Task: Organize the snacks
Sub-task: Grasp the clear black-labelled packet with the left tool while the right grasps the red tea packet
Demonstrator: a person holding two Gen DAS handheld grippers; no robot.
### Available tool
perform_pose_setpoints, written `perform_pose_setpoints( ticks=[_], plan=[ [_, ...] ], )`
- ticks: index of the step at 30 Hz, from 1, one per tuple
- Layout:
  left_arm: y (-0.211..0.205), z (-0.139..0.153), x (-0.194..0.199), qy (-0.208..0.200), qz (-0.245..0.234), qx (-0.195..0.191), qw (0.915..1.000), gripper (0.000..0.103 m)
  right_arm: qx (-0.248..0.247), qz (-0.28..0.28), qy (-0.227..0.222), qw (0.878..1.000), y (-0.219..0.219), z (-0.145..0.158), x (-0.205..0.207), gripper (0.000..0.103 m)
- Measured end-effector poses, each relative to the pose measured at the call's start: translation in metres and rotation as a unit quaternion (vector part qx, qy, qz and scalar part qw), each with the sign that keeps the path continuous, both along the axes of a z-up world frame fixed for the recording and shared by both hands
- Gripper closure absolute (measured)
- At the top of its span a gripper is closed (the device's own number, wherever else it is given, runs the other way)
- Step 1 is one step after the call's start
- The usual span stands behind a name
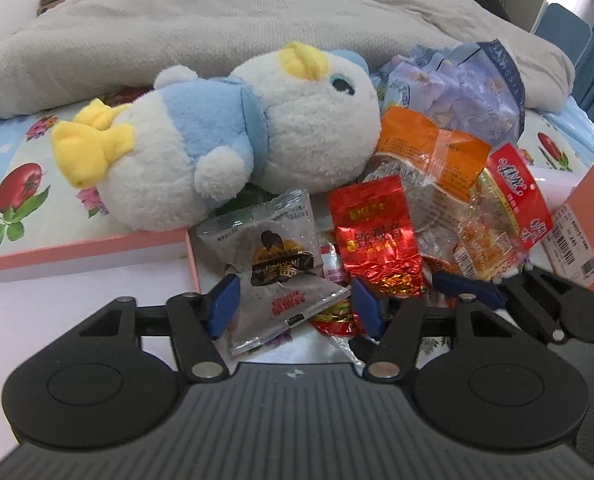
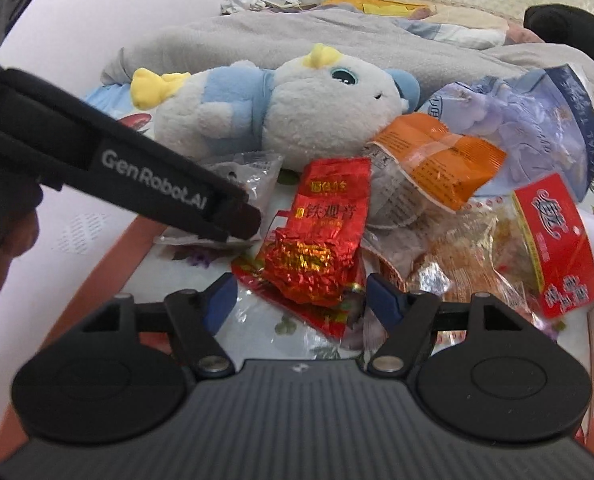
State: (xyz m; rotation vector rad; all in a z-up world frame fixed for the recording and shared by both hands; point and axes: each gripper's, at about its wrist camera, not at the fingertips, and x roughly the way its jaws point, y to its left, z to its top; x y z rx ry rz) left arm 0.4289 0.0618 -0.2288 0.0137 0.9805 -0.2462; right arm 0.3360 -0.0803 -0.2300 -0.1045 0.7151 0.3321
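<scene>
My left gripper (image 1: 295,306): jaws spread, a clear grey-printed snack packet (image 1: 275,264) lying between the pads, no pinch I can confirm. My right gripper (image 2: 297,300): jaws spread around the lower end of a red foil tea packet (image 2: 321,236), its long axis running away from me, top edge toward the plush. Surface: floral bedsheet (image 1: 17,184), grey blanket (image 1: 217,24) behind. Around: orange-labelled bag (image 1: 429,156), red-headed packet (image 1: 513,196), pale blue bag (image 1: 469,92), pink box (image 1: 85,260) at left. A blue-and-white plush toy (image 1: 225,136) lies on its side, crowding the pile's far edge.
</scene>
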Motion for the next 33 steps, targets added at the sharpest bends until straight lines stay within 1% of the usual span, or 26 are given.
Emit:
perform_pose_setpoints(
  ticks=[2, 5, 6, 7, 8, 10, 12, 13, 14, 15, 17, 24, 28, 33],
  plan=[
    [0.0, -0.005, 0.003, 0.002, -0.004, 0.003, 1.0, 0.04, -0.007, 0.003, 0.0, 1.0, 0.004, -0.003, 0.004, 0.03],
    [0.003, -0.011, 0.005, 0.005, -0.004, -0.008, 1.0, 0.04, -0.007, 0.01, -0.005, 1.0, 0.009, -0.006, 0.007, 0.032],
    [0.004, -0.012, 0.006, 0.004, -0.004, -0.009, 0.9999, 0.04, -0.018, 0.01, -0.009, 1.0, 0.012, -0.007, 0.008, 0.033],
    [0.004, -0.012, 0.006, 0.003, -0.004, -0.009, 0.9999, 0.041, -0.032, 0.009, -0.013, 0.999, 0.015, -0.009, 0.008, 0.036],
    [0.004, -0.012, 0.006, 0.0, -0.006, -0.008, 0.9999, 0.044, -0.04, 0.008, -0.018, 0.999, 0.016, -0.009, 0.008, 0.04],
    [0.004, -0.013, 0.005, -0.004, -0.008, -0.006, 0.9999, 0.048, -0.044, 0.002, -0.021, 0.999, 0.016, -0.008, 0.007, 0.044],
    [0.005, -0.012, 0.004, -0.006, -0.008, -0.007, 0.9999, 0.055, -0.045, -0.005, -0.021, 0.999, 0.014, -0.007, 0.008, 0.047],
    [0.006, -0.011, 0.003, -0.008, -0.006, -0.005, 0.9999, 0.068, -0.048, -0.011, -0.022, 0.999, 0.013, -0.005, 0.007, 0.047],
    [0.007, -0.011, 0.002, -0.009, -0.005, -0.003, 0.9999, 0.072, -0.048, -0.012, -0.021, 0.999, 0.012, -0.004, 0.008, 0.048],
    [0.008, -0.01, 0.002, -0.008, -0.007, -0.004, 0.9999, 0.073, -0.045, -0.012, -0.019, 0.999, 0.011, -0.003, 0.007, 0.049],
    [0.008, -0.008, 0.0, -0.007, -0.007, -0.005, 0.9999, 0.079, -0.047, -0.014, -0.016, 0.999, 0.01, -0.001, 0.004, 0.049],
    [0.005, -0.001, -0.014, -0.004, 0.0, -0.011, 0.9999, 0.086, -0.054, -0.017, -0.017, 0.998, 0.006, 0.011, -0.012, 0.049],
    [0.003, 0.007, -0.031, -0.003, 0.007, -0.016, 0.9998, 0.089, -0.056, -0.021, -0.021, 0.998, 0.0, 0.021, -0.029, 0.049],
    [0.001, 0.014, -0.057, -0.002, 0.015, -0.022, 0.9997, 0.09, -0.053, -0.029, -0.016, 0.998, -0.011, 0.029, -0.051, 0.049]
  ],
)
